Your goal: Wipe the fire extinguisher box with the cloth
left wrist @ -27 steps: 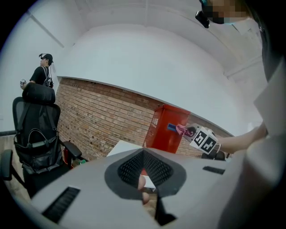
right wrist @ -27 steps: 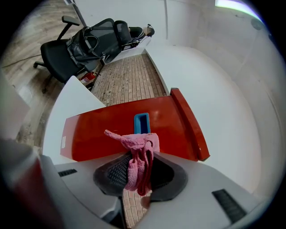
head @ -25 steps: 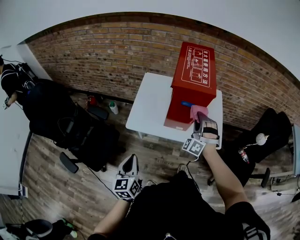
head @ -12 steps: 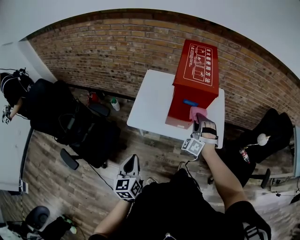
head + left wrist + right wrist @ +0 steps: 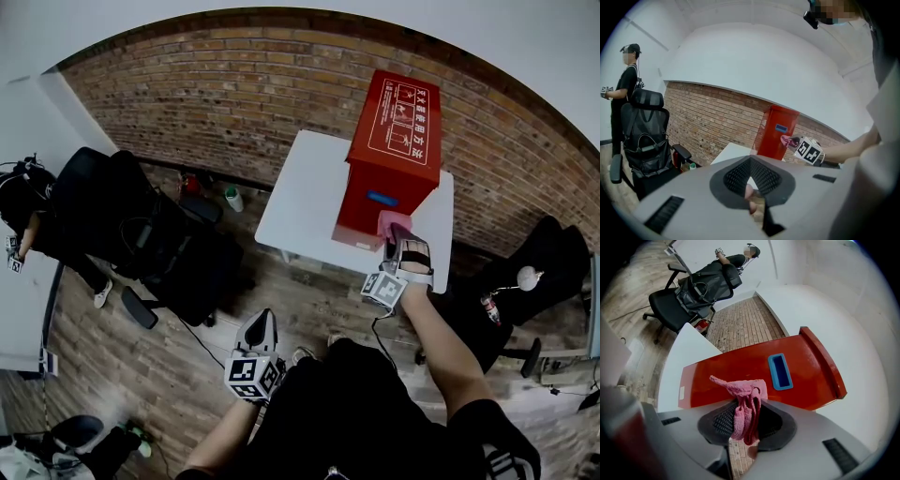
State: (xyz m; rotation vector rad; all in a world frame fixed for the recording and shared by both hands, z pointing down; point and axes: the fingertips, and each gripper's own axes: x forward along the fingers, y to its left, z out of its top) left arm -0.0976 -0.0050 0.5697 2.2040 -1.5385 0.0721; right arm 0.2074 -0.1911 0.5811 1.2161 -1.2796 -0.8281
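A tall red fire extinguisher box (image 5: 389,155) with a blue handle recess (image 5: 381,198) stands on a white table (image 5: 305,206). My right gripper (image 5: 396,234) is shut on a pink cloth (image 5: 389,223) and holds it at the lower front of the box. In the right gripper view the pink cloth (image 5: 743,408) hangs bunched between the jaws, just before the red box front (image 5: 740,373) and its blue recess (image 5: 780,371). My left gripper (image 5: 261,330) hangs low over the floor, shut and holding nothing; the left gripper view shows the box (image 5: 774,132) far off.
A black office chair (image 5: 159,253) with a bag stands left of the table. Bottles (image 5: 232,199) sit on the wood floor by the brick wall (image 5: 225,103). Another black chair (image 5: 534,258) is at the right. A person (image 5: 626,89) stands at the far left.
The right gripper with the cloth has slid slightly down the box front, from beside the blue recess to below it. The left gripper has barely moved.
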